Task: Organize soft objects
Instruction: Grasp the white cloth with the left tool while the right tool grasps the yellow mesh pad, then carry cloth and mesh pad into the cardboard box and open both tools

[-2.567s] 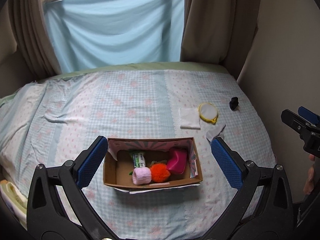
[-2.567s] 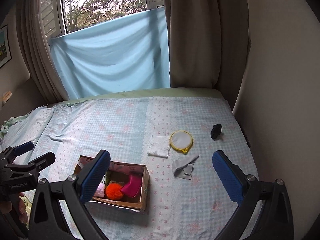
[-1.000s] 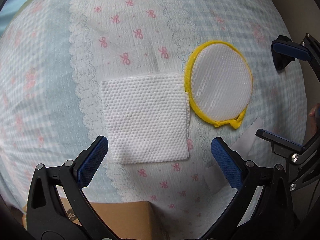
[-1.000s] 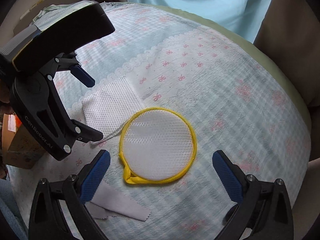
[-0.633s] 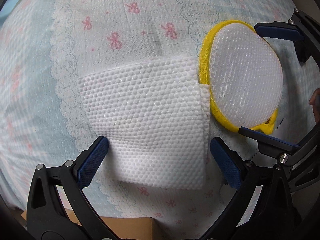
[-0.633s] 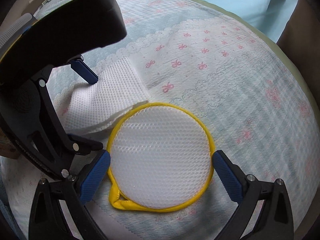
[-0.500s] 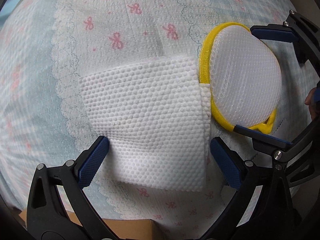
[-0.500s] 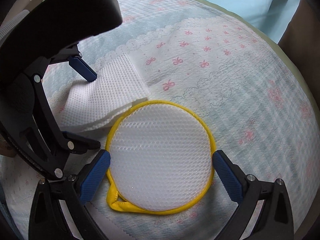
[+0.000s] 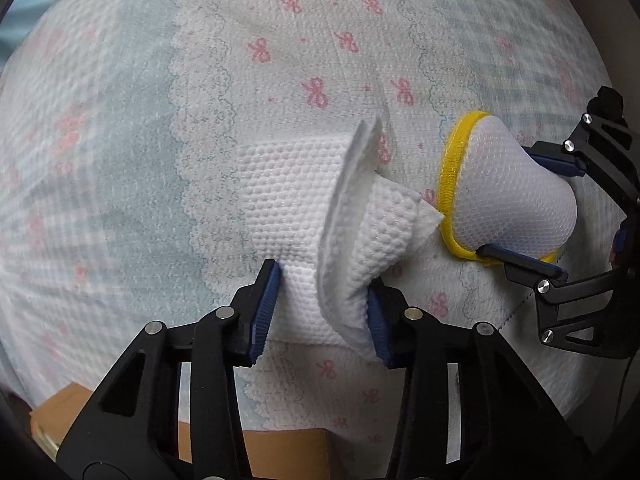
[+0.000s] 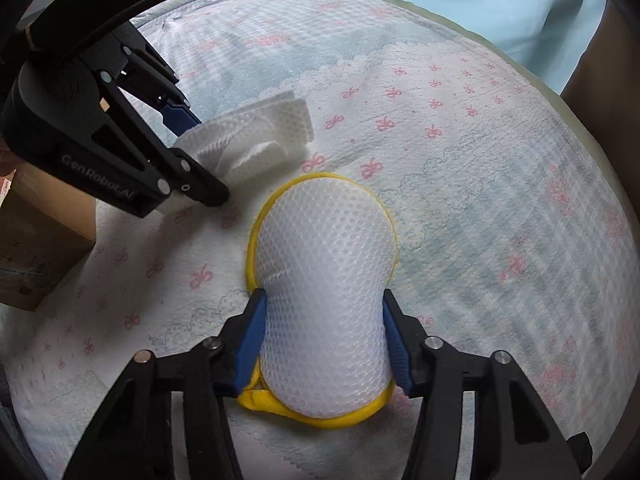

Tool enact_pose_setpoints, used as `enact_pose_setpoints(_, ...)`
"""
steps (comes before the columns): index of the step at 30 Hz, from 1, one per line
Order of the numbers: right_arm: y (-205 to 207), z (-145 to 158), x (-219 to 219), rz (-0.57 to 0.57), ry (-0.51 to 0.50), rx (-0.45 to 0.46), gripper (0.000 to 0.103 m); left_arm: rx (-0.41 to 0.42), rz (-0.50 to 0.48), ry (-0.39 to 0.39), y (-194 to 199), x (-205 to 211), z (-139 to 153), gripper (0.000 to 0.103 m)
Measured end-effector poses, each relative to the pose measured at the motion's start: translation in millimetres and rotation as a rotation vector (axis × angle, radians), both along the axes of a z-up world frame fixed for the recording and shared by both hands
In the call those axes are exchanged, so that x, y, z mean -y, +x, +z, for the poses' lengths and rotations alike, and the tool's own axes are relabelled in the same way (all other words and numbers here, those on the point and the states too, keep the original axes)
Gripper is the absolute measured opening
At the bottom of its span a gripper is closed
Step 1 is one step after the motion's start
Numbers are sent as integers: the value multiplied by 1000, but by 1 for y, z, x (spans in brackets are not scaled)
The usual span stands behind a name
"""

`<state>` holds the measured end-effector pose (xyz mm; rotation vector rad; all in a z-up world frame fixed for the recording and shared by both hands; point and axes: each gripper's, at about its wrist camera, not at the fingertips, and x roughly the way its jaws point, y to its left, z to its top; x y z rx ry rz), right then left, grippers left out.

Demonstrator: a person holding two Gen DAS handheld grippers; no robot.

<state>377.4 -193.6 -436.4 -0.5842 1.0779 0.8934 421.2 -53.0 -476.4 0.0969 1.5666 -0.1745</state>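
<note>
- Two grasps are in hand: the left gripper (image 9: 324,312) is clamped on the white cloth (image 9: 304,216), bunched on the bedsheet (image 9: 120,128).
- At 3 o'clock, the right gripper (image 10: 324,344) pinches the yellow-rimmed mesh pad (image 10: 324,264).
- Next, I think: lift both, carry them to the cardboard box (image 10: 28,240) at 8 o'clock.

two grippers: the left gripper (image 9: 322,312) at 6 o'clock of its own view, the right gripper (image 10: 324,344) likewise. one white textured cloth (image 9: 304,208), one yellow-rimmed mesh pad (image 10: 324,264), one cardboard box (image 10: 36,248) (only a corner shows, at 9 o'clock), one patterned bedspread (image 10: 480,168).
</note>
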Motion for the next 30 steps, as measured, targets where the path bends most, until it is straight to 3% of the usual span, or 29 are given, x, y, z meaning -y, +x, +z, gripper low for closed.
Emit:
enact_pose_setpoints(2,-5,3,-2,-9,2,-2,38,3,15,-8,-1,-7,4,19)
enact_pose_setpoints(4,-9,7,-2,-23,7,-6,36,2,29,-14,-2,-14,7,16)
enact_pose_setpoints(13,-12,43,4,-112,46,1,36,21,75,-65,-18,-35,46,13)
enact_pose_setpoints(20,-29,101,14,-196,79,40,36,104,76,-88,-41,-35,123,13)
enact_pose_setpoints(30,-78,217,10,-374,140,65,36,270,111,-132,-108,-21,237,13)
